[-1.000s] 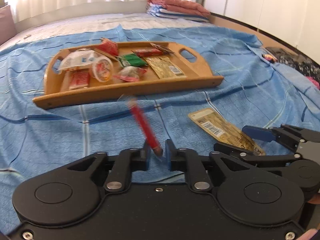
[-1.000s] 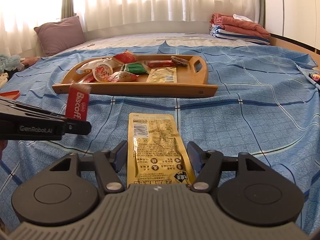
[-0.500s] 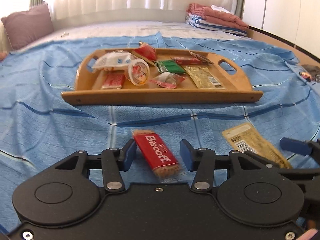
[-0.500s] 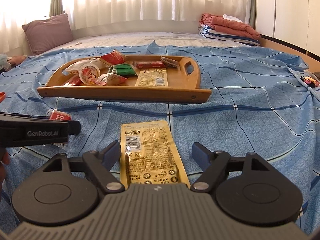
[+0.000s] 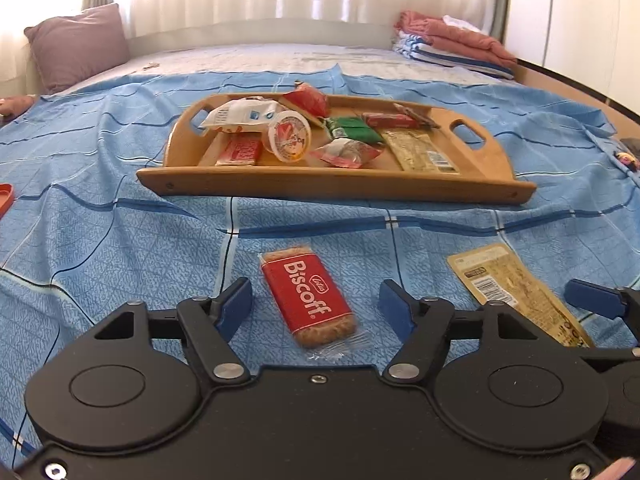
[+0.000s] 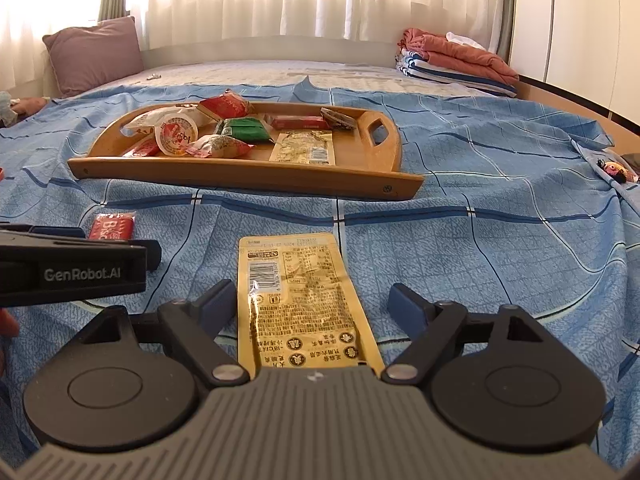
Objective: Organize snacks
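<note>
Left wrist view: left tongs (image 5: 316, 308) spread, lately widening, blue pads either side of a red Biscoff biscuit pack (image 5: 307, 303) without touching it. Pack flat on the blue checked bedspread (image 5: 120, 248), lengthwise between the pads, clear wrapper end toward the camera. Just right of it, a gold snack pouch (image 5: 516, 292) also flat on the bedspread, barcode end pointing away, with one blue pad of the right tongs beside it at the picture's right edge. Farther up the bed, a wooden tray (image 5: 336, 190) with cut-out handles, loaded with a round sealed cup (image 5: 290, 137), a green packet (image 5: 354, 128), a second gold pouch (image 5: 418, 148) and several red wrappers. Purple pillow (image 5: 78, 46) at the bed's far left corner, folded blankets (image 5: 452, 46) at the far right corner.

Right wrist view: right tongs (image 6: 312, 306) spread wide, having just opened slightly further, gold snack pouch (image 6: 298, 304) lying loose between the pads, touched by neither. Left tongs' black body in from the left edge, biscuit pack (image 6: 112, 225) peeking just past it. Tray (image 6: 248, 178) beyond, well apart from both loose snacks.
</note>
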`<action>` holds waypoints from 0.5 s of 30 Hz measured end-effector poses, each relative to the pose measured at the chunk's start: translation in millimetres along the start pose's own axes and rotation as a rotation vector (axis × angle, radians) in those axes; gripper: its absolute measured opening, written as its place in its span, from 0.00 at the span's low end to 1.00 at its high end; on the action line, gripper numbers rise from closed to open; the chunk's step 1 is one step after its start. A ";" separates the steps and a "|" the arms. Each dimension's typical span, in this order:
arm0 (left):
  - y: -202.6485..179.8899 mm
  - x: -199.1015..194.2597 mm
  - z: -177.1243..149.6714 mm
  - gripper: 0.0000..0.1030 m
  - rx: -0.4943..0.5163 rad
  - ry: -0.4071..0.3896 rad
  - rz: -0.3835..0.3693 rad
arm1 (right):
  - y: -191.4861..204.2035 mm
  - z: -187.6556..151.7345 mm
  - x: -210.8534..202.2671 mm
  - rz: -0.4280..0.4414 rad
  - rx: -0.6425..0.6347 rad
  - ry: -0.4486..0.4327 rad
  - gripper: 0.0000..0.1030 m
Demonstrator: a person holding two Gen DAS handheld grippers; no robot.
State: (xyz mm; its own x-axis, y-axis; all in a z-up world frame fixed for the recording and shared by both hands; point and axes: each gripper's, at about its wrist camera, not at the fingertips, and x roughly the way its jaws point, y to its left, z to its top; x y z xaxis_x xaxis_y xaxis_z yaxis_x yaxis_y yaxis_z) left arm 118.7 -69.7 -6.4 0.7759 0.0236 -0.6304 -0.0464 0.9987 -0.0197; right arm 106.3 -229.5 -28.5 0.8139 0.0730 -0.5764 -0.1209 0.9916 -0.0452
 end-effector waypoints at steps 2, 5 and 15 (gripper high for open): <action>2.5 -0.5 0.5 0.34 -0.014 -0.008 -0.012 | 2.5 0.2 0.7 -0.010 -0.012 0.009 0.86; 6.6 -2.7 2.5 0.33 -0.019 0.004 -0.048 | 1.9 2.0 -0.6 0.005 -0.004 0.016 0.78; 10.6 -28.8 7.7 0.33 0.053 -0.042 -0.122 | 6.5 7.2 -15.7 0.088 -0.001 -0.004 0.64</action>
State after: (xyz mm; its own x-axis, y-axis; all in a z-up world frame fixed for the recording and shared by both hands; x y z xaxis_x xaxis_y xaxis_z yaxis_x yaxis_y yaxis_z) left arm 100.7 -59.4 17.5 0.7995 -0.0970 -0.5928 0.0823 0.9953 -0.0520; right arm 96.8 -223.4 -13.9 0.8023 0.1601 -0.5751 -0.1923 0.9813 0.0049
